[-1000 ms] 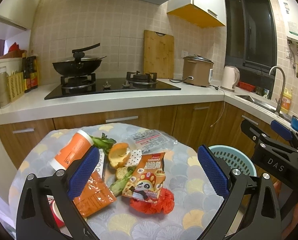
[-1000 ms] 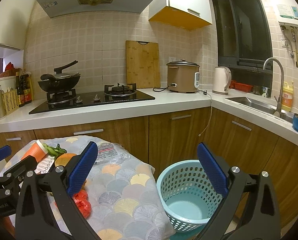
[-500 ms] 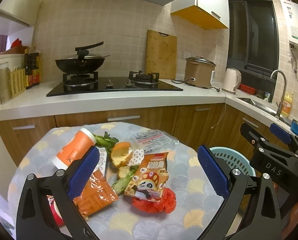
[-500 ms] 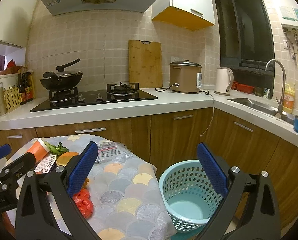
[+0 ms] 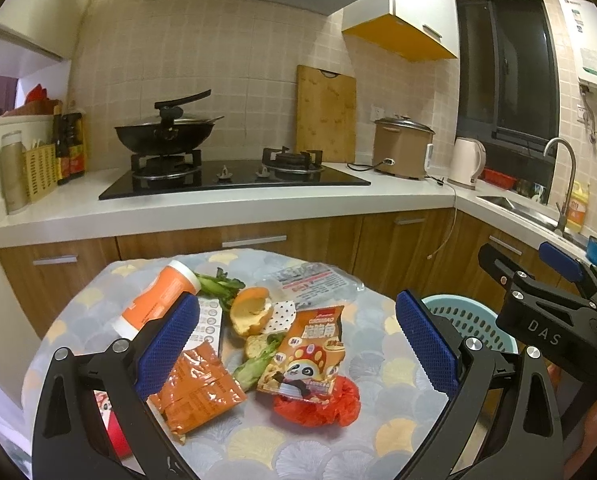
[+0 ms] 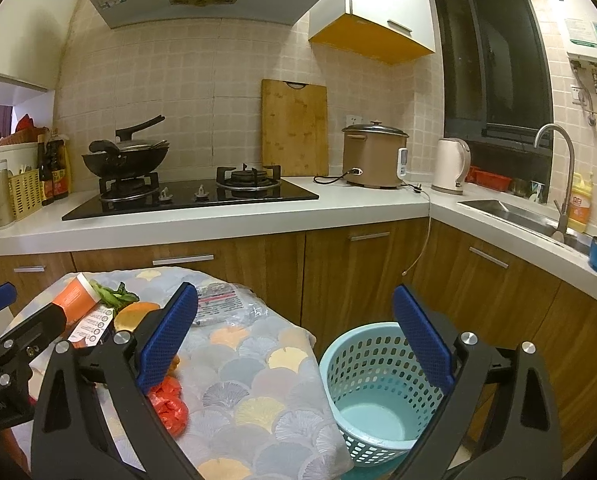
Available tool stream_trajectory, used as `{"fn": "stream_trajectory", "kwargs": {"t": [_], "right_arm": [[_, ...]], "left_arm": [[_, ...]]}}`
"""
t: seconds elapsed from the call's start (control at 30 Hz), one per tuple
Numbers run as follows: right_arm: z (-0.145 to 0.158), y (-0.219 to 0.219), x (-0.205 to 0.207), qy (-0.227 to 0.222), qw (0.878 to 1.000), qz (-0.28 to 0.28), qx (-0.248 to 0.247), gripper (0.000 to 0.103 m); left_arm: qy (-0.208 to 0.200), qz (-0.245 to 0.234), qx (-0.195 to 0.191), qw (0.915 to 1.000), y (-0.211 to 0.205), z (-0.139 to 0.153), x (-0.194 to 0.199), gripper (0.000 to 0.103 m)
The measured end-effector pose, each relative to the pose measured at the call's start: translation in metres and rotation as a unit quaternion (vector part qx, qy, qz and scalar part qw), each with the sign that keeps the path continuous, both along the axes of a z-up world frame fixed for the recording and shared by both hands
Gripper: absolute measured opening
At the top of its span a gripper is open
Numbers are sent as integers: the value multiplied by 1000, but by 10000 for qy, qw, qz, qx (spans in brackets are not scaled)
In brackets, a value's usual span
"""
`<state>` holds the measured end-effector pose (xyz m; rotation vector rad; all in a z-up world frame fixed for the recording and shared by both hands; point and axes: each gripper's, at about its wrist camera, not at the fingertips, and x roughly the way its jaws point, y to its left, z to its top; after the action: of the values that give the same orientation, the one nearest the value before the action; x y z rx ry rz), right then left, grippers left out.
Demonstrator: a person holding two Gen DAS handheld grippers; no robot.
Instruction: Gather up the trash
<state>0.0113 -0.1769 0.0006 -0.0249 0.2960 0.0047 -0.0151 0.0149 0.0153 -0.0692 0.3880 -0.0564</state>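
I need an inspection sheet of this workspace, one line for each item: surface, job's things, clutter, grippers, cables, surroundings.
Surface: round table under a scallop-patterned cloth.
Job's things: orange bottle lying down, panda snack bag, orange sachet, red crumpled plastic, fruit peel, greens, clear printed wrapper; light blue basket empty on the floor beside the table.
Clutter: nothing seen apart from the trash.
Grippers: left gripper open above the pile; right gripper open, holding nothing.
Cables: rice cooker cord on the counter; another hangs down the cabinet front.
Surroundings: wok on the stove, cutting board, kettle, sink faucet.
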Motion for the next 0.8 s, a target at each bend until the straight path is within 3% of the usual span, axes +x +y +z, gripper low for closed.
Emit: {"fn": "stream_trajectory", "kwargs": {"t": [0.47, 0.8], "right_arm": [[3, 9, -1, -95, 9998, 28, -169, 92], [-2, 24, 2, -20, 9996, 281, -24, 77]], "left_arm": [[39, 29, -156, 9999, 13, -4, -2, 95], [-54, 694, 189, 9974, 62, -4, -24, 95]]}}
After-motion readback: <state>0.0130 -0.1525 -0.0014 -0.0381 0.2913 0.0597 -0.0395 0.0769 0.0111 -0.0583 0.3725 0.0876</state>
